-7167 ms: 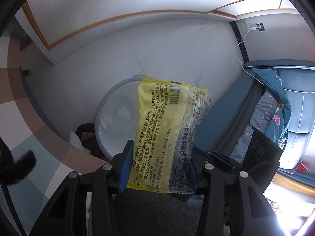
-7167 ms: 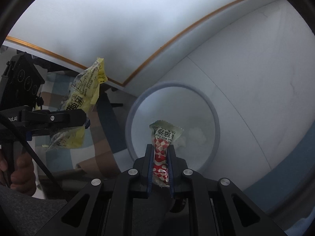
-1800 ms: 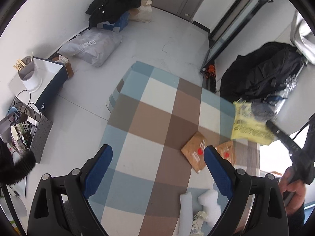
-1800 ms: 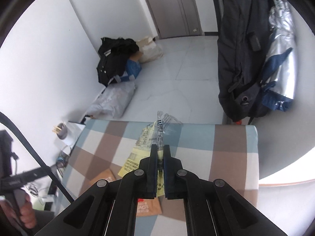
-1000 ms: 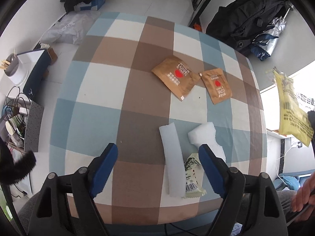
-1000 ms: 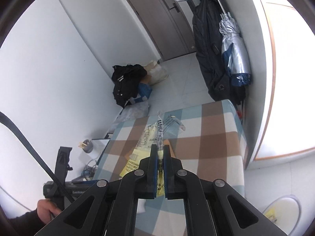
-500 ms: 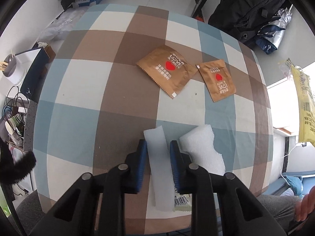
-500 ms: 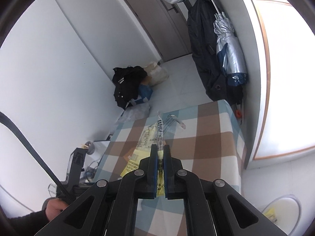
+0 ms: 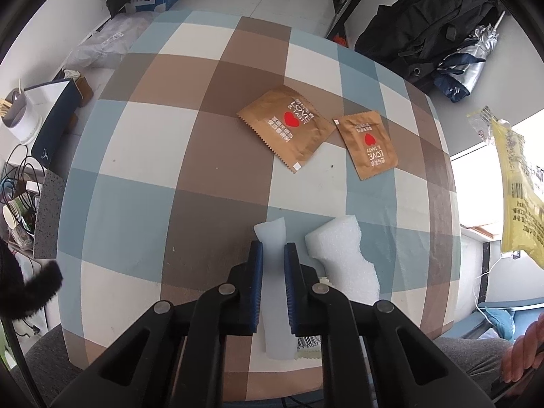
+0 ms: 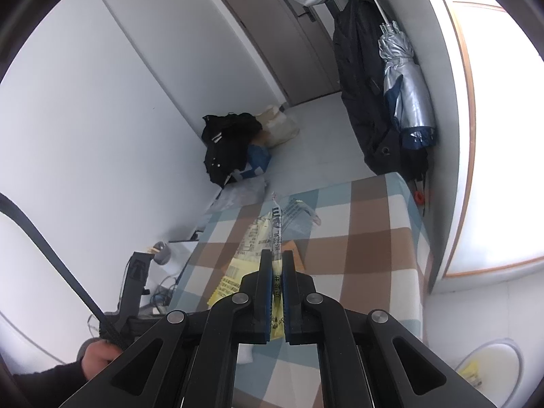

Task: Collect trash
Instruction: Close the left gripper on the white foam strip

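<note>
My left gripper [image 9: 273, 250] is shut on a white foam strip [image 9: 272, 238] that lies on the checkered table [image 9: 142, 176]. A second white foam piece [image 9: 343, 251] lies just to its right. Two brown snack packets [image 9: 289, 125] [image 9: 369, 142] lie farther back. A barcoded wrapper [image 9: 307, 343] peeks out under the fingers. My right gripper [image 10: 277, 258] is shut on a yellow plastic wrapper [image 10: 251, 251], held in the air beside the table; the wrapper also shows in the left wrist view [image 9: 516, 187].
A white bin [image 10: 489, 367] with a yellow wrapper inside stands on the floor at lower right. A black jacket and silver umbrella [image 10: 404, 91] hang by the table's far end. Bags [image 10: 231, 146] lie on the floor. A side stand with cups [image 9: 20, 115] is left.
My left gripper came down over the table and closed on the white foam strip. My right gripper stays shut on the yellow wrapper, almost still.
</note>
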Demonstrator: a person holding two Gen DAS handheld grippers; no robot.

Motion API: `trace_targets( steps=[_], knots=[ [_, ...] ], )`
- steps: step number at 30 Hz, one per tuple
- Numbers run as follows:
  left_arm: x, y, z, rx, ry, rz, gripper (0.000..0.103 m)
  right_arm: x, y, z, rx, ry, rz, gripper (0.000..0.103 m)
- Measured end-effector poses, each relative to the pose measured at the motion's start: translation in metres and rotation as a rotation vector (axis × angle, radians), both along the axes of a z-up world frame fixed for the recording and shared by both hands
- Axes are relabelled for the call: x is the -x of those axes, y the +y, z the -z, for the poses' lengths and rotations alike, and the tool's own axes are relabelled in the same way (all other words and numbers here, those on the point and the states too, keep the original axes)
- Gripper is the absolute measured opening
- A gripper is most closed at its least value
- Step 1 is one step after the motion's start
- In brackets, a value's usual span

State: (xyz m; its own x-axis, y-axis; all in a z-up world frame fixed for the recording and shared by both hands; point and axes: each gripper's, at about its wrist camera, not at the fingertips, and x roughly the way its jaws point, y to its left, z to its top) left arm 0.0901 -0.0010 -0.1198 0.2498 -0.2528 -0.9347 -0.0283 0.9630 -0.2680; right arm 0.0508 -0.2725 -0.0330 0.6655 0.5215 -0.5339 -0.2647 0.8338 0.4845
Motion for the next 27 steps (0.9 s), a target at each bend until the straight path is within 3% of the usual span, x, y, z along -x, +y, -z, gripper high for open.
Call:
trace_targets(
  steps=[15,27],
  knots=[
    [0.014,0.006,-0.028,-0.006,-0.096,0.044,0.007,-0.005,0.019,0.011,0.055,0.029,-0.016,0.004],
    [0.033,0.001,-0.056,0.000,-0.221,0.125,0.007,0.019,0.042,0.020,0.087,0.042,-0.015,0.004]
  ],
)
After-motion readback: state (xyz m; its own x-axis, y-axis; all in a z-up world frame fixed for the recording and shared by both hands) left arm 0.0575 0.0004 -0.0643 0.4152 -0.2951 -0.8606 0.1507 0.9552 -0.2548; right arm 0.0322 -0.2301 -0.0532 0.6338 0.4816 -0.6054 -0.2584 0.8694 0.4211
